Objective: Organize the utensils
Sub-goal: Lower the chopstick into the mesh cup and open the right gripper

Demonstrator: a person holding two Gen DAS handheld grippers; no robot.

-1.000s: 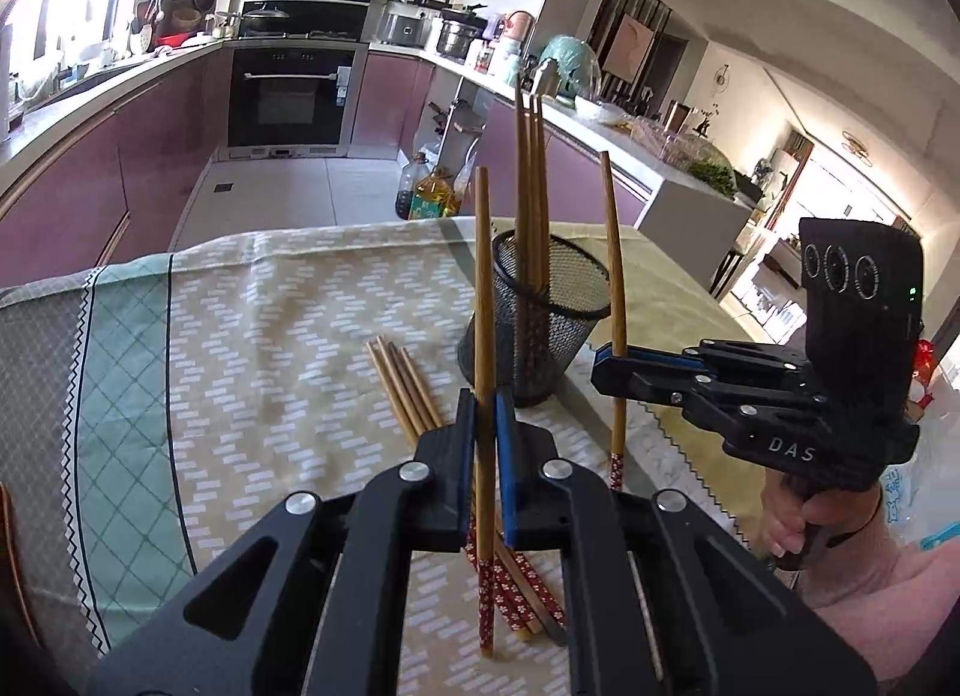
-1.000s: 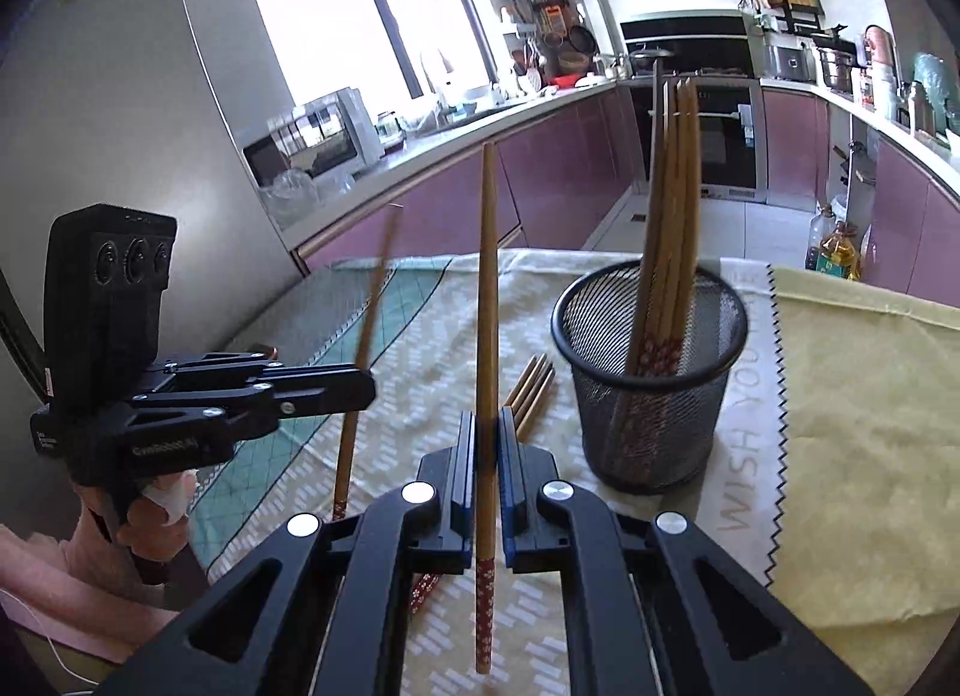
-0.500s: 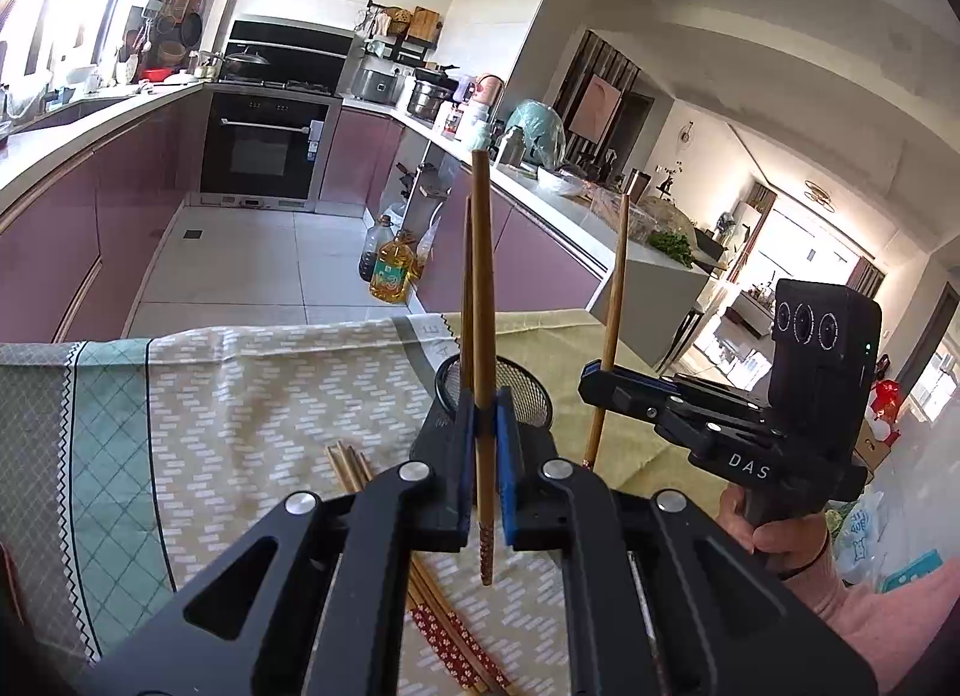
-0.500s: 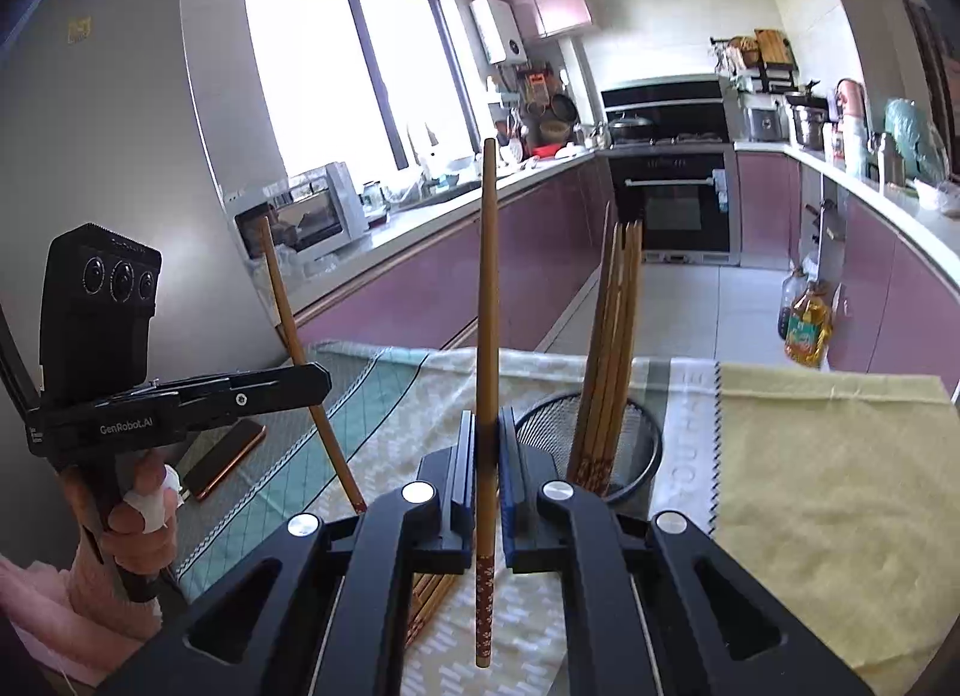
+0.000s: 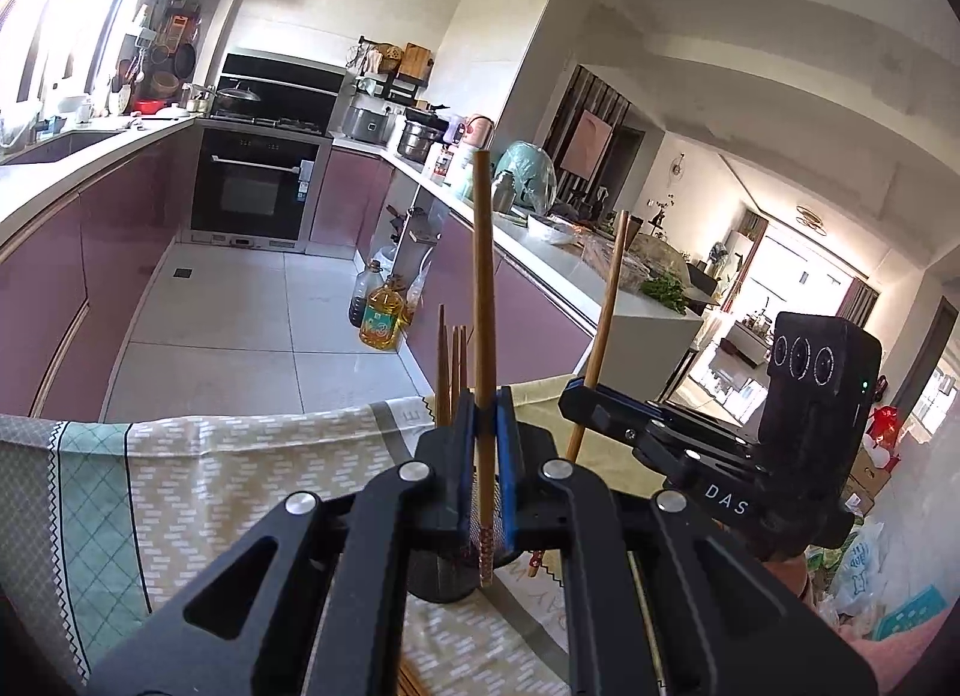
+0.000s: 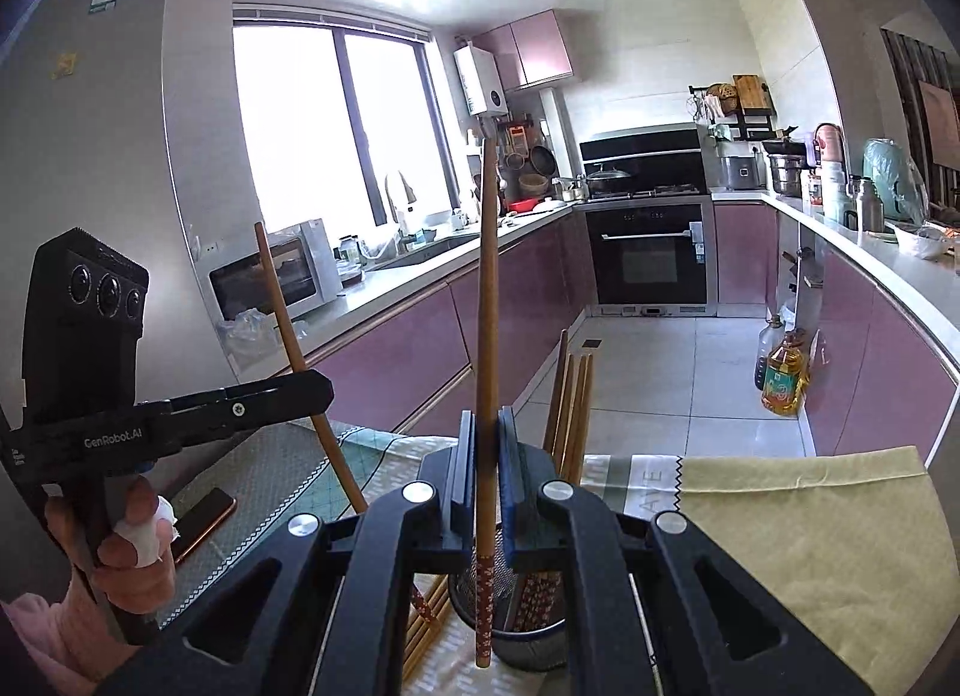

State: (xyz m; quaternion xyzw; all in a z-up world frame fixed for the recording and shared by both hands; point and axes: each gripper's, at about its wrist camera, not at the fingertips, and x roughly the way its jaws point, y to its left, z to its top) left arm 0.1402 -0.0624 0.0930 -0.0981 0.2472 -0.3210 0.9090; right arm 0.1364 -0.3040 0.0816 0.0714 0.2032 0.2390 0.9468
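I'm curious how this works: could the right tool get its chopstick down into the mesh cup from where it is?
Probably yes. The right tool holds its chopstick upright, patterned end hanging by the mesh cup. The chopsticks already inside lean to one side, leaving an opening.

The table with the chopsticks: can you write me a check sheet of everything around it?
Surface: table under a patterned cloth, with a plain yellow-green cloth beside it.
Job's things: black mesh holder with several chopsticks standing in it; more loose chopsticks lie on the cloth next to it.
Clutter: a phone lies on the table.
Grippers: left hand-held gripper is shut on one chopstick, held upright; right hand-held gripper is shut on another chopstick, upright above the holder.
Cables: nothing seen.
Surroundings: kitchen with an oven, pink cabinets, window and oil bottles on the floor.
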